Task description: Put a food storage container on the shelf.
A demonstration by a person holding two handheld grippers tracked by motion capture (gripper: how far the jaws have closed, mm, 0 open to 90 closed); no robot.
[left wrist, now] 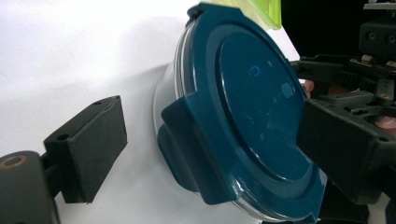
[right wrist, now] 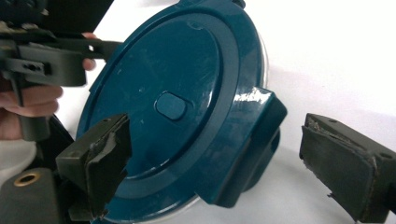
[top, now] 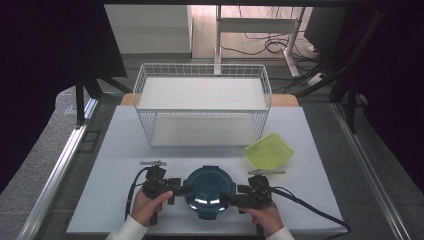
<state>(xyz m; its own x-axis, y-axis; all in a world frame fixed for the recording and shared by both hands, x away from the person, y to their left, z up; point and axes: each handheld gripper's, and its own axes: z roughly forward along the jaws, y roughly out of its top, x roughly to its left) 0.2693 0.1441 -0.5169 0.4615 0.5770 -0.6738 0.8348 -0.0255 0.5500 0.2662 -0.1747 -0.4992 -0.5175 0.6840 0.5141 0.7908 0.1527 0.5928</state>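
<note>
A round clear container with a dark blue clip lid [top: 206, 187] stands at the table's front centre. My left gripper [top: 183, 188] is at its left side and my right gripper [top: 228, 198] at its right, each held in a hand. In the left gripper view the left gripper [left wrist: 210, 154] is open, its jaws straddling a side clip [left wrist: 187, 149] of the lid [left wrist: 252, 102], one jaw over the lid top. In the right gripper view the right gripper [right wrist: 224, 161] is open too, jaws either side of the opposite clip [right wrist: 247, 140] on the lid [right wrist: 163, 88].
A white wire basket [top: 142, 95] stands across the back of the white table [top: 120, 150]. A lime green square tub [top: 268, 151] sits just behind and to the right of the container. Cables trail from both grippers toward the front edge.
</note>
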